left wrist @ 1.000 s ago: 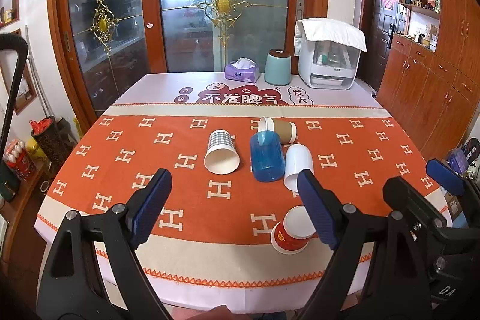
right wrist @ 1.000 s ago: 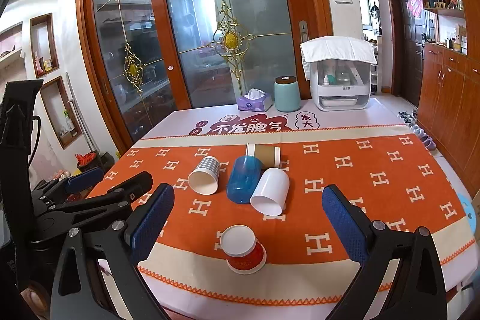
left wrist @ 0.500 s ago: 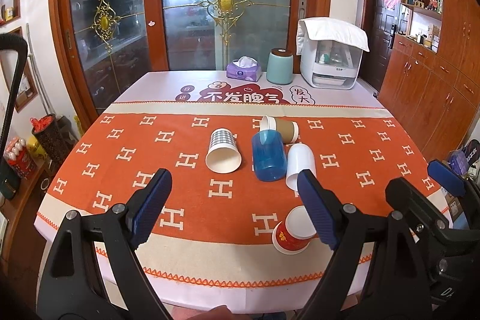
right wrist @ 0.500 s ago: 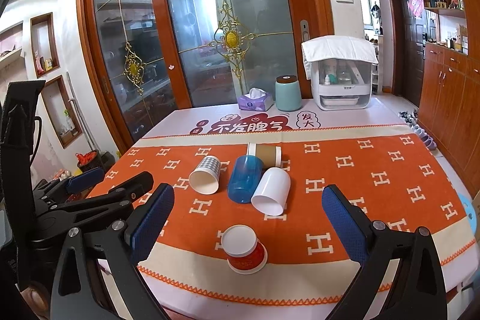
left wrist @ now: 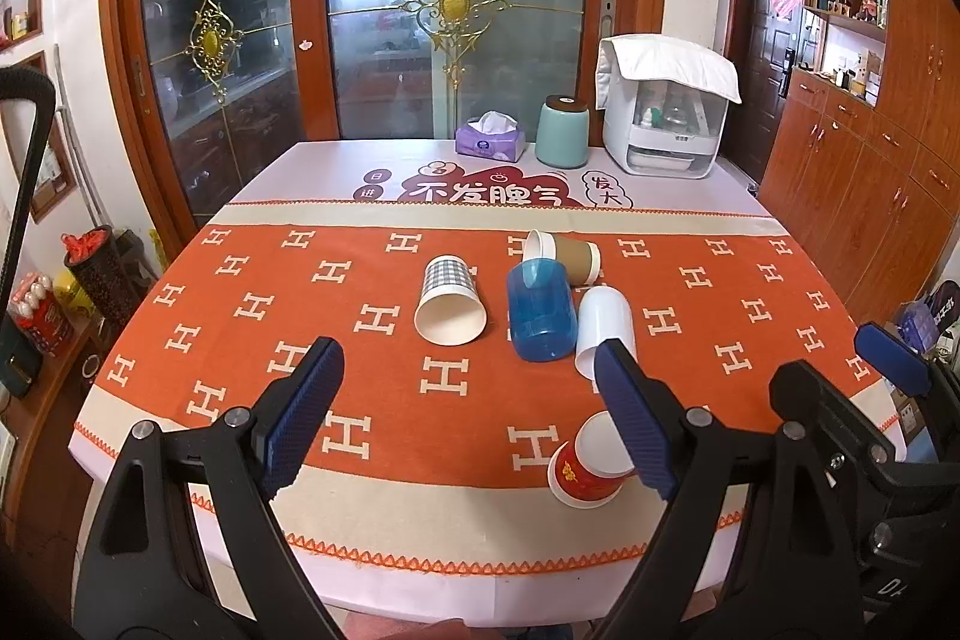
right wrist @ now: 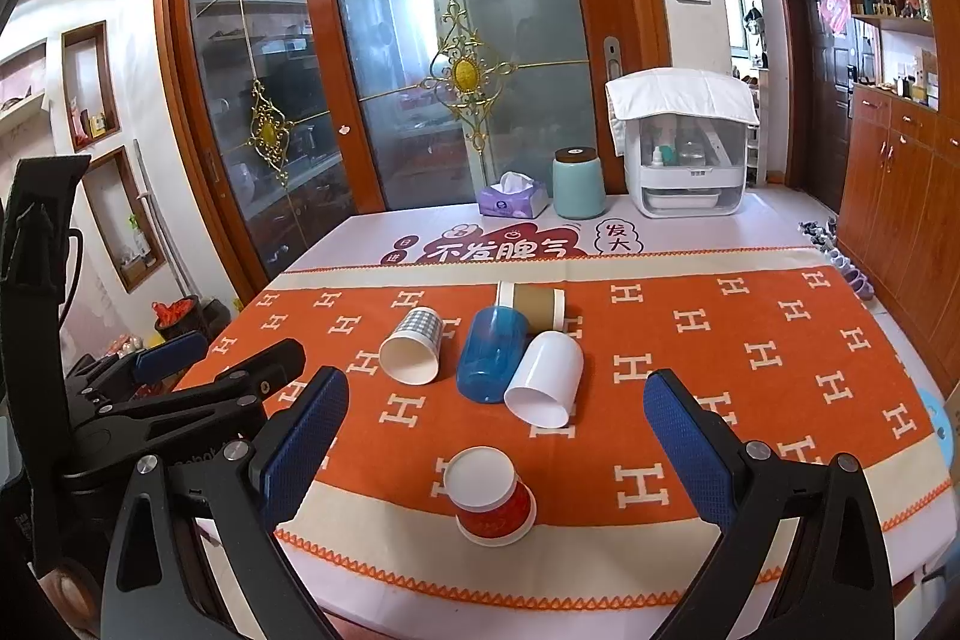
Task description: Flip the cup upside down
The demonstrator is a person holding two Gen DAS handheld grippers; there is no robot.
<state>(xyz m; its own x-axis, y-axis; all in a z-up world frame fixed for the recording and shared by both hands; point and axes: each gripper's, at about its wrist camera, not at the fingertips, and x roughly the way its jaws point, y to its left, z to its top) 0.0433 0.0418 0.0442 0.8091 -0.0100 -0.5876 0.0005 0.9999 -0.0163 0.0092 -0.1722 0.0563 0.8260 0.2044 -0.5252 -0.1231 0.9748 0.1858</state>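
Both grippers — left gripper (left wrist: 474,403) and right gripper (right wrist: 495,424) — are hanging spread wide and empty at the table's (right wrist: 780,340) near edge, facing the red cup (right wrist: 493,495) sitting mouth-down — seemingly already flipped.

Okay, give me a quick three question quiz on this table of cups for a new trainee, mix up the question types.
1. True or false: the red cup already stands upside down near the table's front edge.
2. Multiple choice: the blue cup lies between which two? A) checked cup and white cup B) tissue box and teal canister C) red cup and brown-sleeved cup
3. Fill in: the left gripper and right gripper are both ____.

Key: 1 true; 2 A; 3 open, holding nothing.
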